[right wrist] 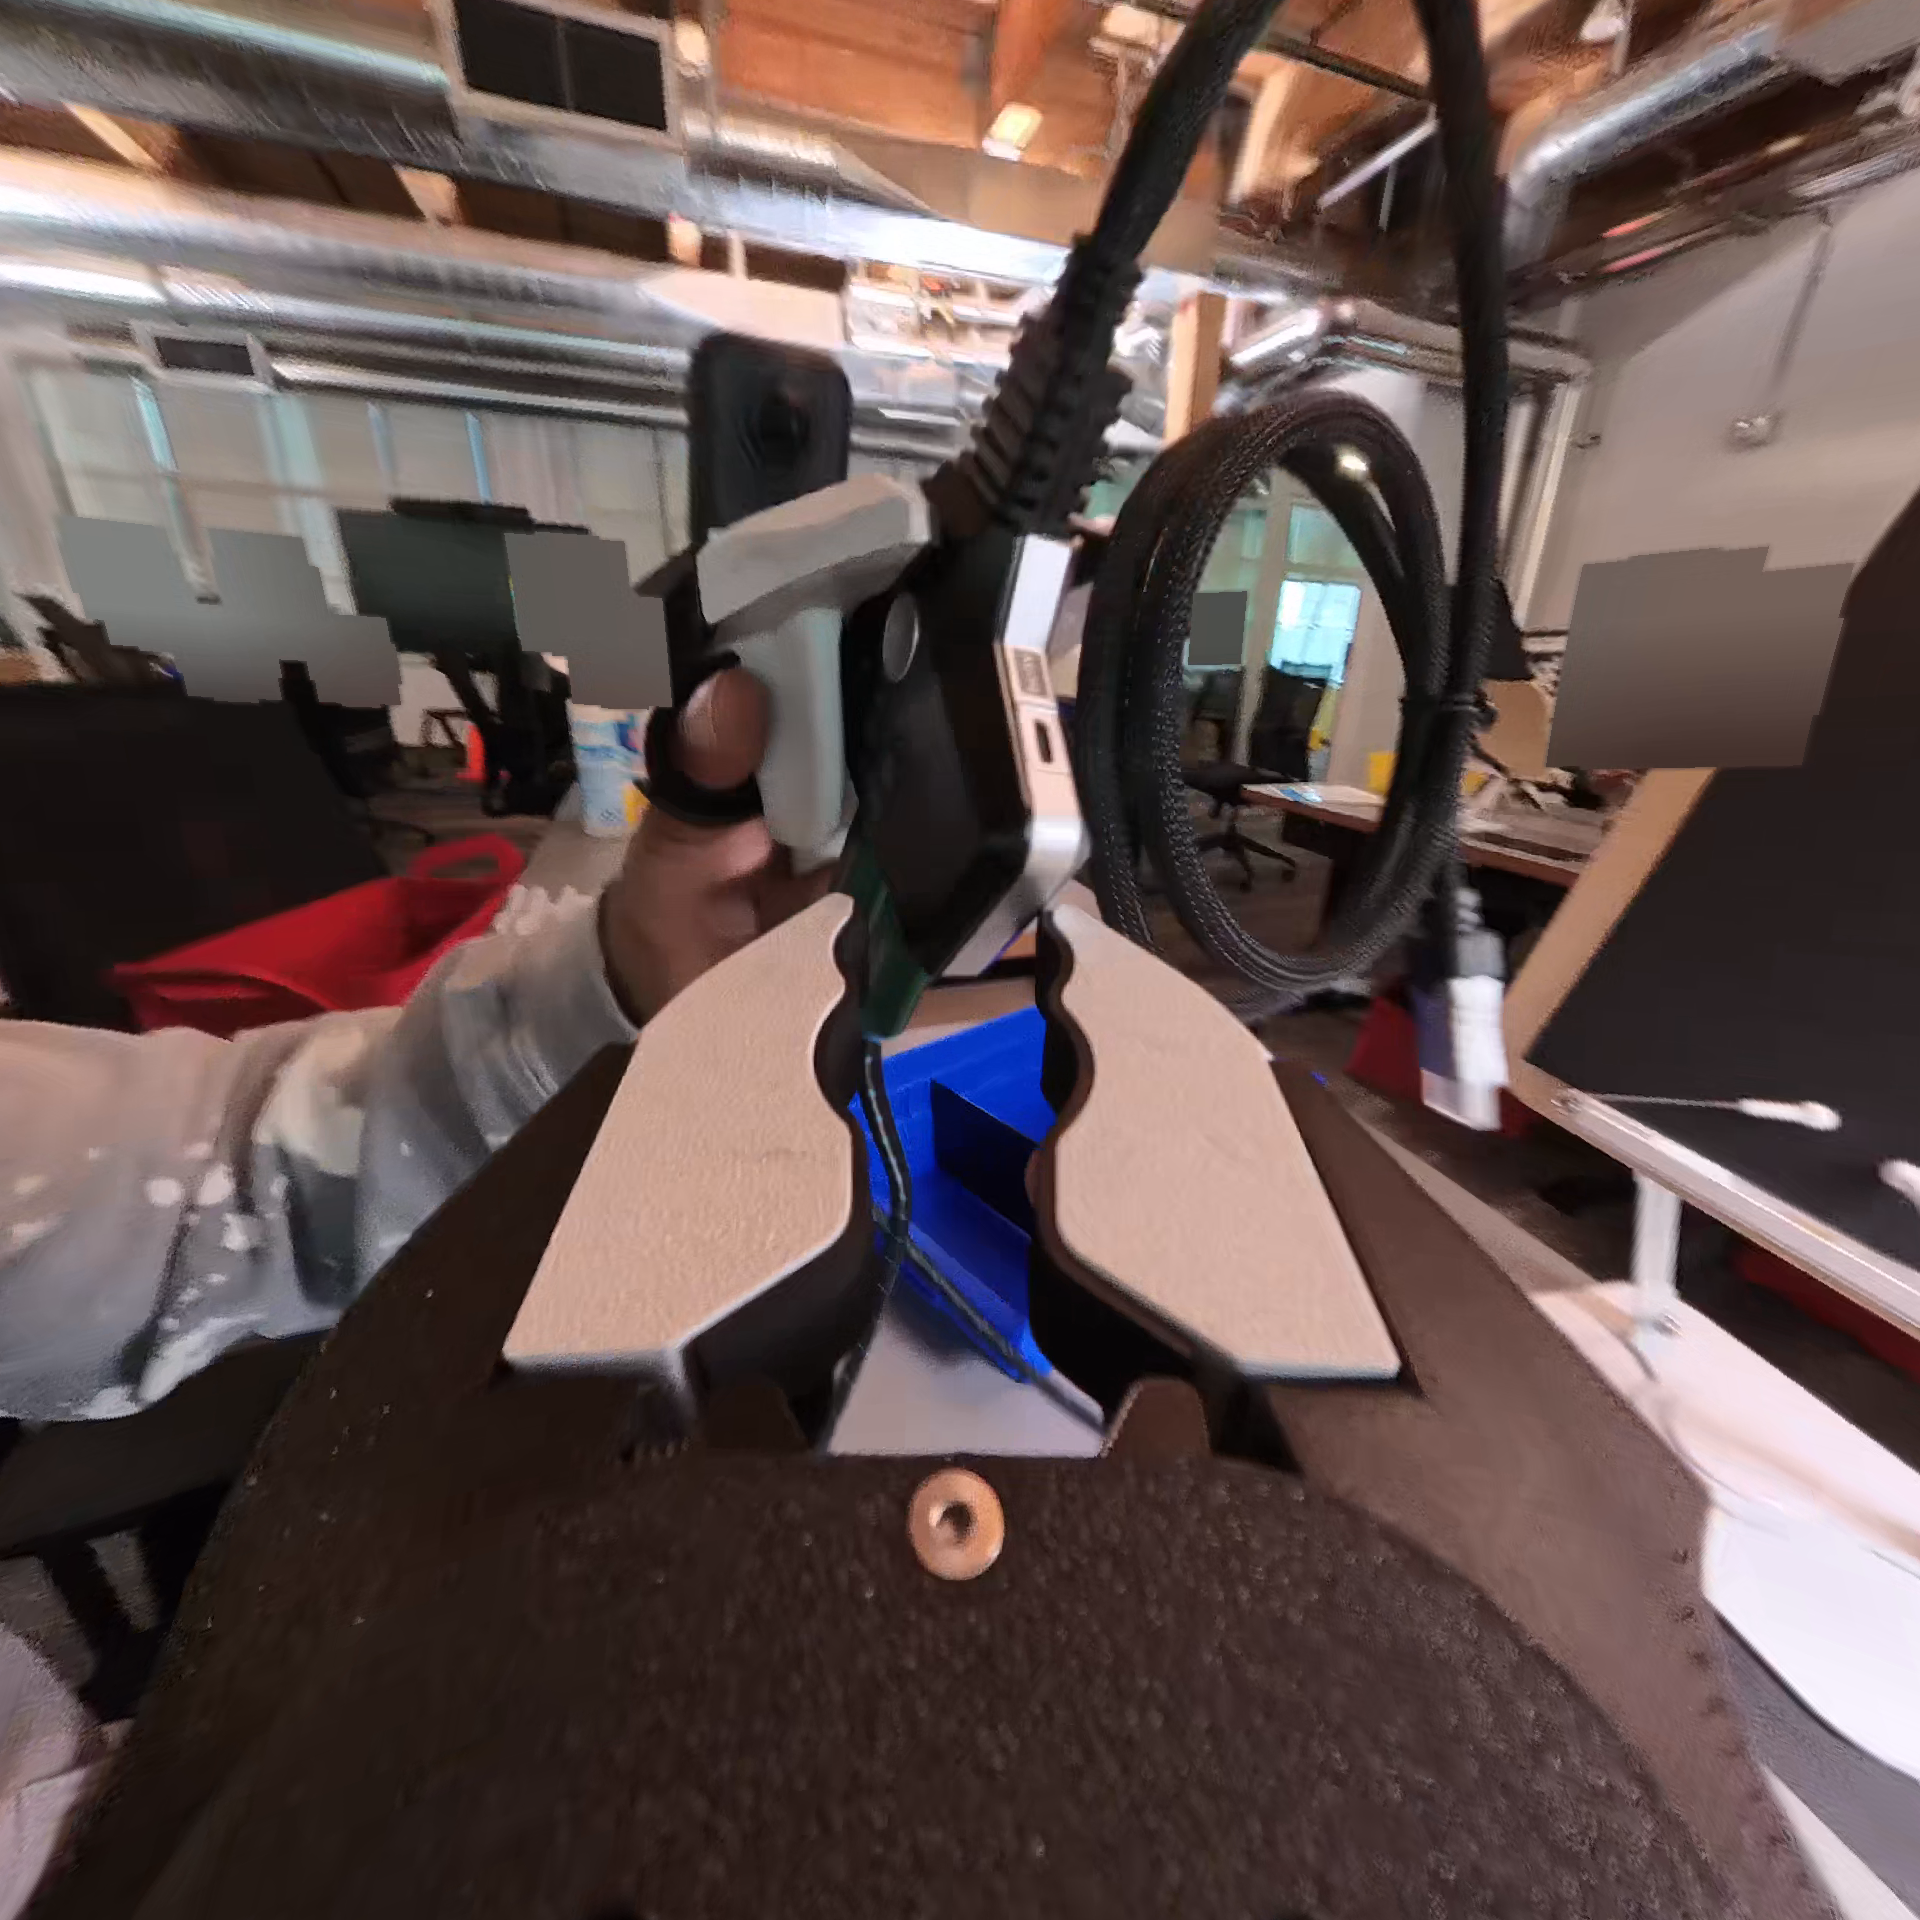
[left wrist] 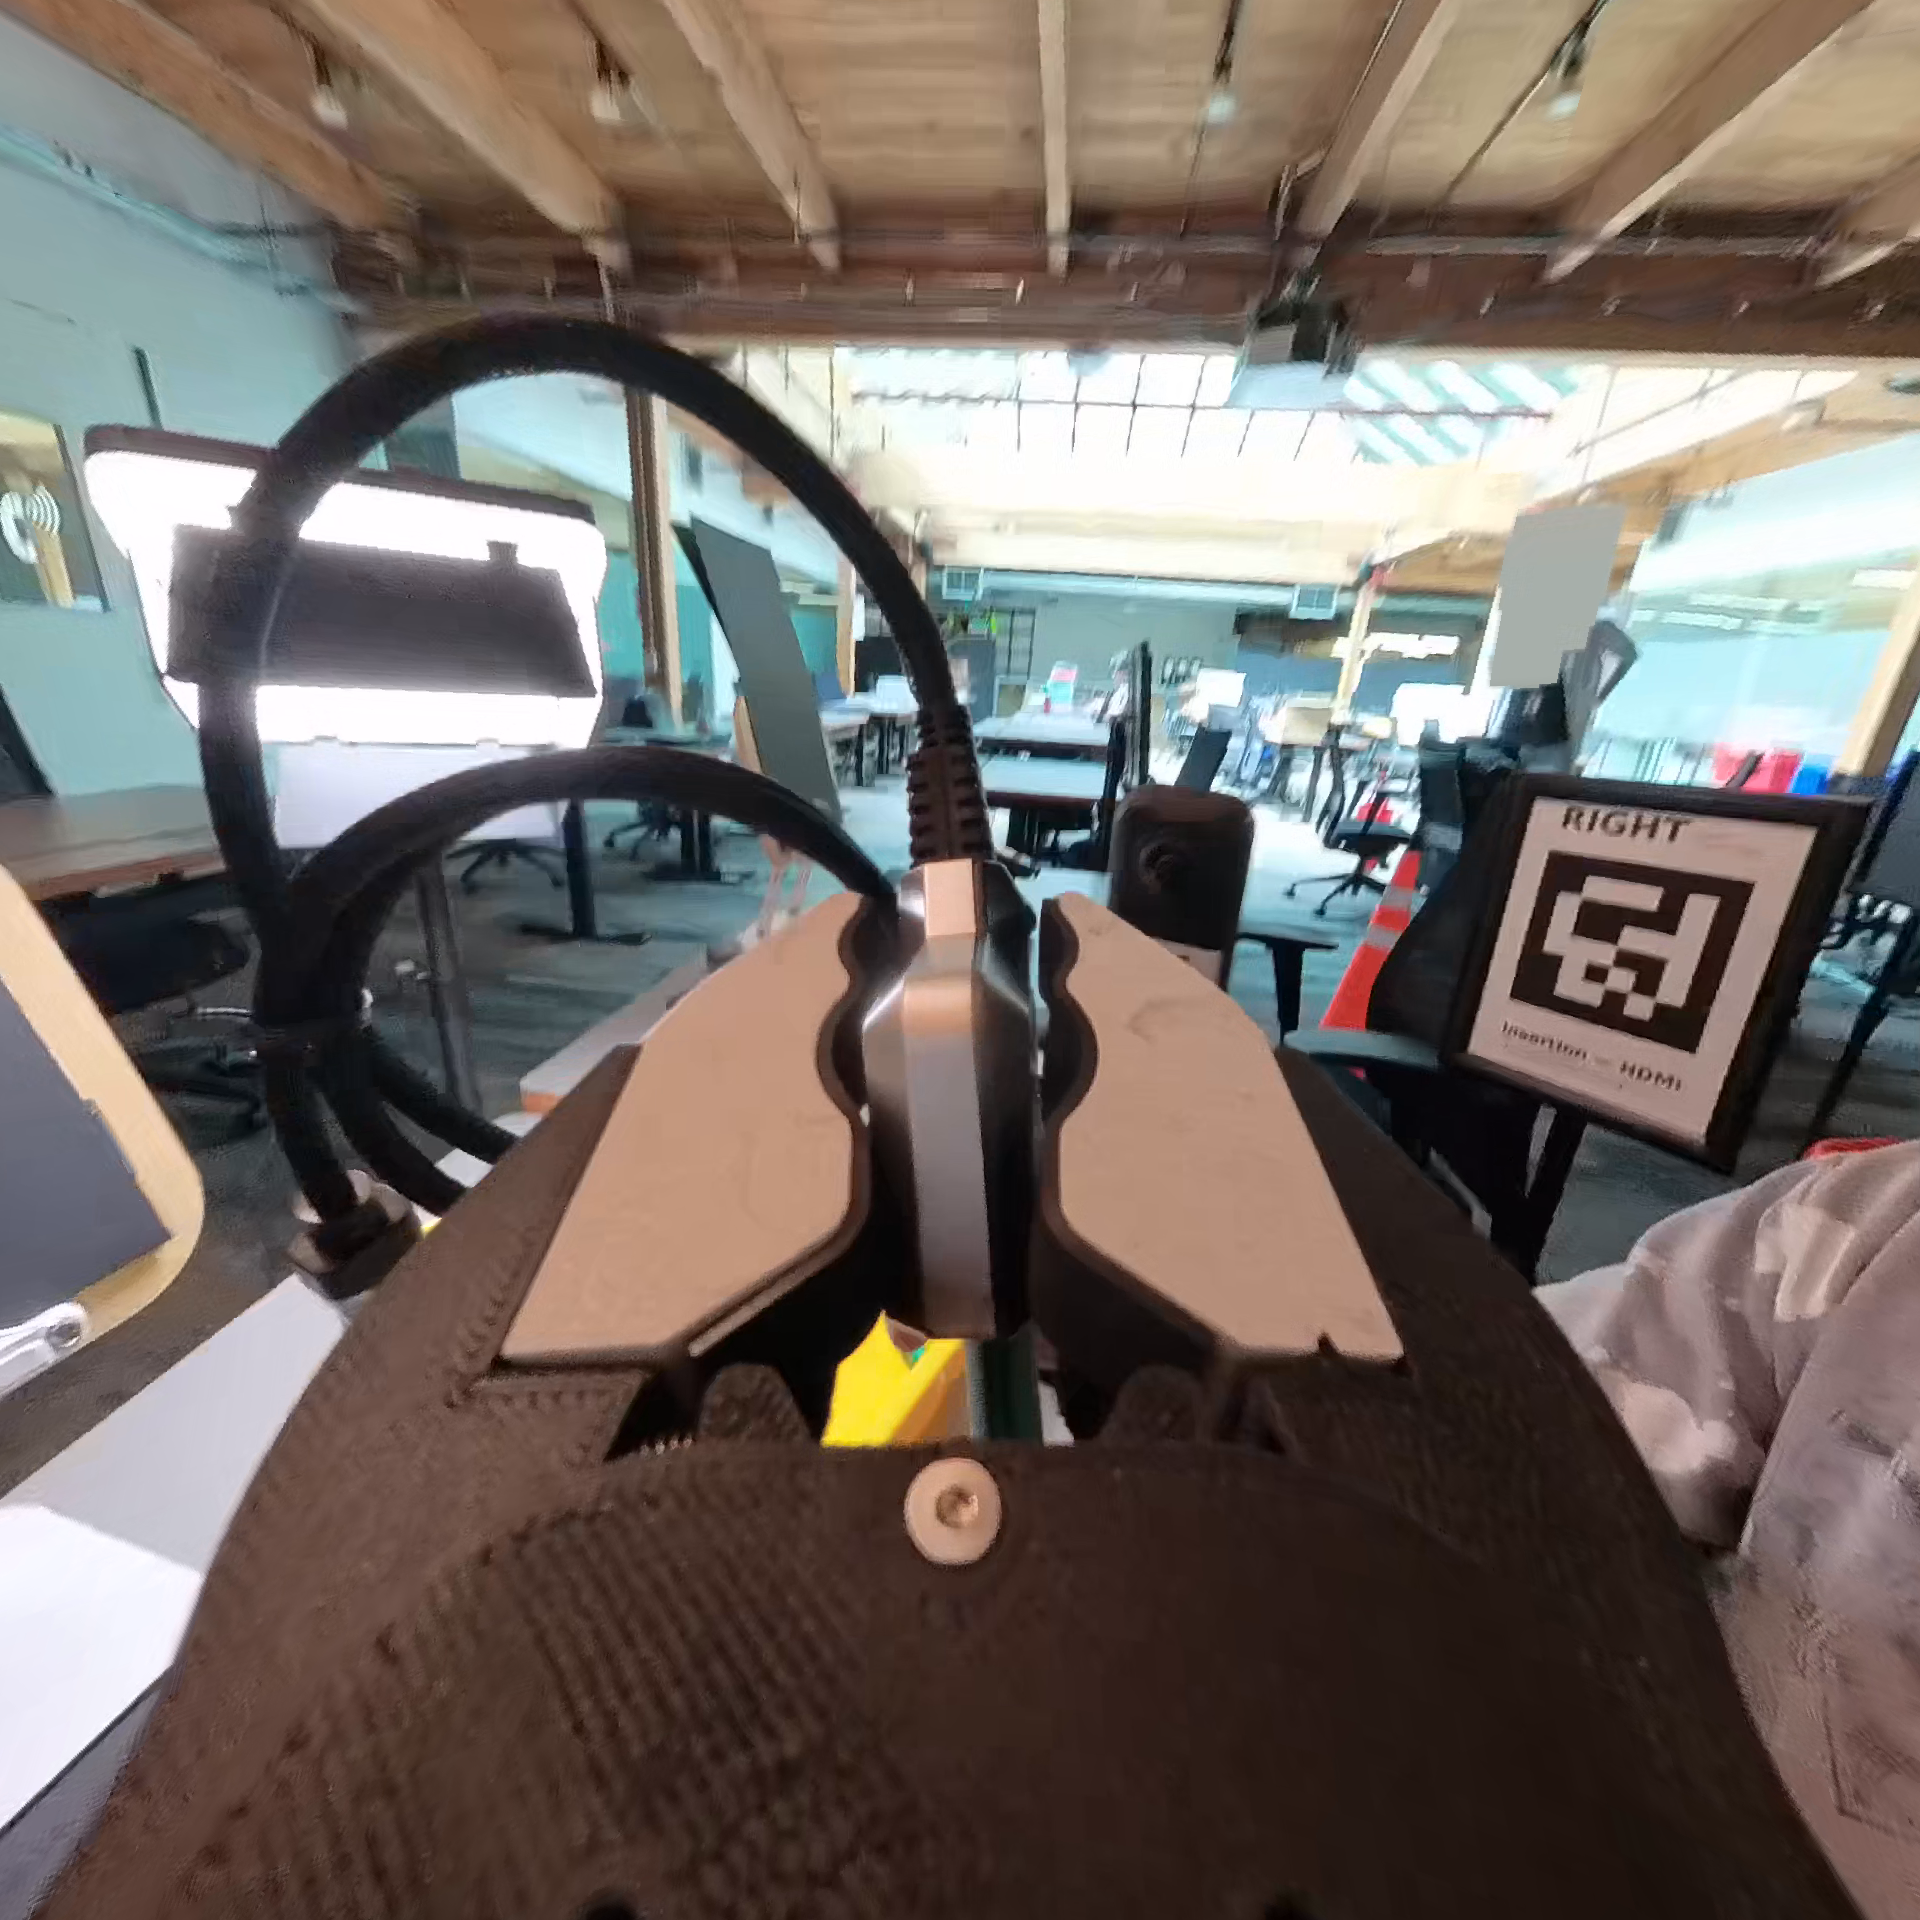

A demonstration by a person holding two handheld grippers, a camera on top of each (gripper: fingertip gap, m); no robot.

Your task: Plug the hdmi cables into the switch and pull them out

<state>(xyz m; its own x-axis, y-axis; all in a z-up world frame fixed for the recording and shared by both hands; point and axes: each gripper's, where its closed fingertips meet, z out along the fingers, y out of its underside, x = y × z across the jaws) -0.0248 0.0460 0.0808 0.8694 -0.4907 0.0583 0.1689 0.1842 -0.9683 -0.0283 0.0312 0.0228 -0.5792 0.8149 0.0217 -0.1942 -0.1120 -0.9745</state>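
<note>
Your left gripper (left wrist: 951,1122) fingers clamp the HDMI switch (left wrist: 940,1101) mid-air, one HDMI cable (left wrist: 582,358) plugged in. Right gripper (right wrist: 951,1039) fingers gape empty just below. Risk: the coiled cable's weight twists the switch loose.

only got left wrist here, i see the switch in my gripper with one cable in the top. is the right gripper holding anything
Observer: No. The right gripper is open and grips nothing; the lower corner of the switch sits by its fingertips.
Operator: any free ports on the switch
Observer: Its silver edge shows two slots that look empty, facing the cable coil.
Operator: wheres the other plug
Observer: A loose plug hangs below the coil, to the right of the right gripper.
</note>
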